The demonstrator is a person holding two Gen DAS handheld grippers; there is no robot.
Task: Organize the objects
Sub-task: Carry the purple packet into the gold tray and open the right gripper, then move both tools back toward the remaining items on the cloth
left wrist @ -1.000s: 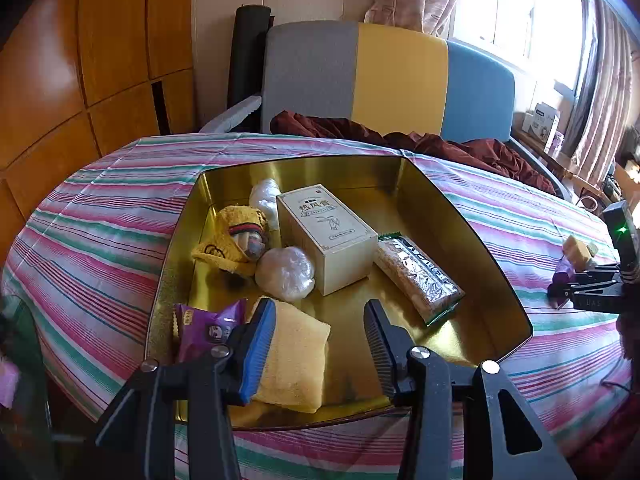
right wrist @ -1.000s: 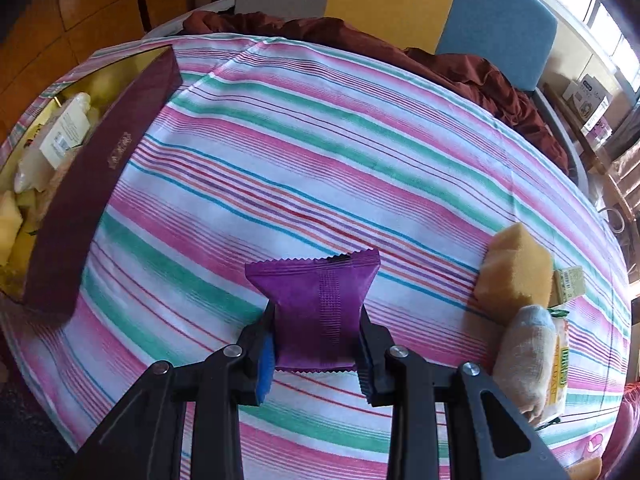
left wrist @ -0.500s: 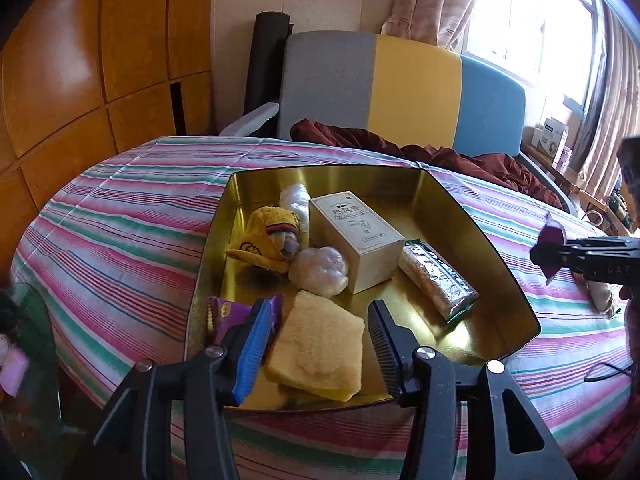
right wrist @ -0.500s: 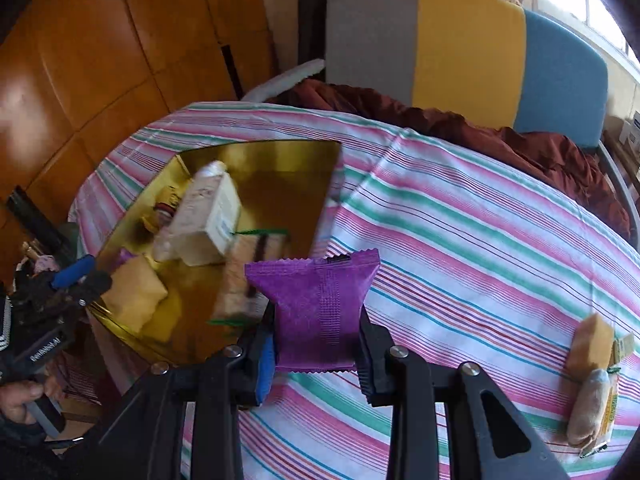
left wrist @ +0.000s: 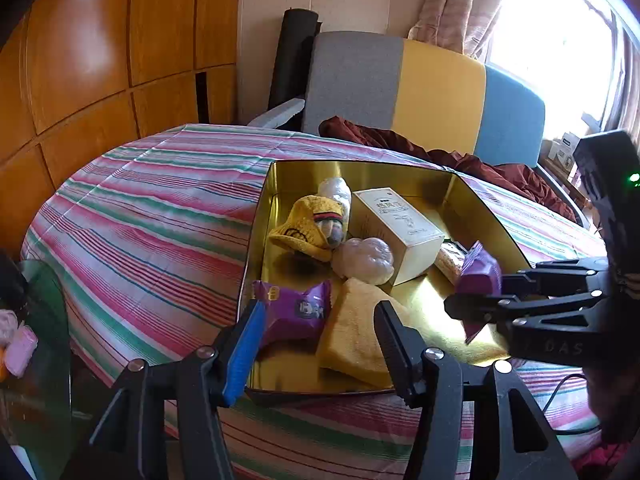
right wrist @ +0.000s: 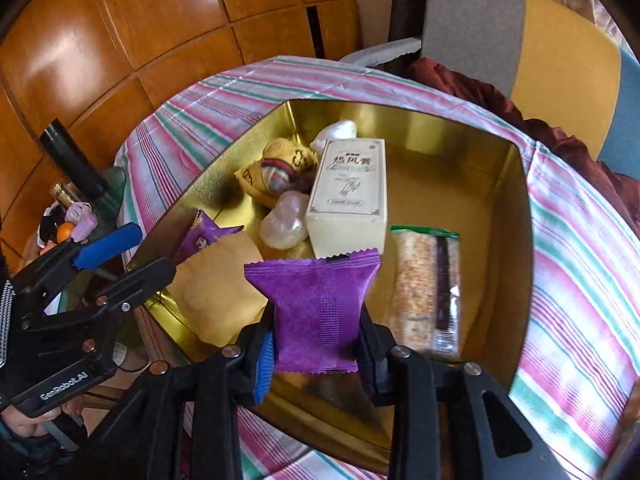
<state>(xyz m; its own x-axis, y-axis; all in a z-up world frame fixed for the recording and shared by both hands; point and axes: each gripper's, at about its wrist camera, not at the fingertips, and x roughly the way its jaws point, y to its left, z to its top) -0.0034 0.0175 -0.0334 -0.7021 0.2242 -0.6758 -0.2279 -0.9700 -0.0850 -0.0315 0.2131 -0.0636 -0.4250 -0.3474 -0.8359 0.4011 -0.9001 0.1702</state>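
Note:
My right gripper (right wrist: 316,344) is shut on a purple snack packet (right wrist: 318,312) and holds it above the gold tin tray (right wrist: 516,240); the packet also shows in the left wrist view (left wrist: 478,276). In the tray lie a cream box (right wrist: 350,196), a cereal bar (right wrist: 426,292), a yellow sponge (right wrist: 216,292), a second purple packet (left wrist: 296,312), a yellow knitted toy (left wrist: 312,226) and white wrapped balls (left wrist: 364,260). My left gripper (left wrist: 320,332) is open and empty at the tray's near edge, over the sponge (left wrist: 356,336).
The tray sits on a round table with a striped cloth (left wrist: 152,216). A grey, yellow and blue chair (left wrist: 420,92) with dark red cloth stands behind. A glass side table with small items (right wrist: 76,208) is at the left, by the wooden wall.
My right gripper has carried the purple packet from the far side of the table to above the tray. My left gripper has drawn back slightly and stays open.

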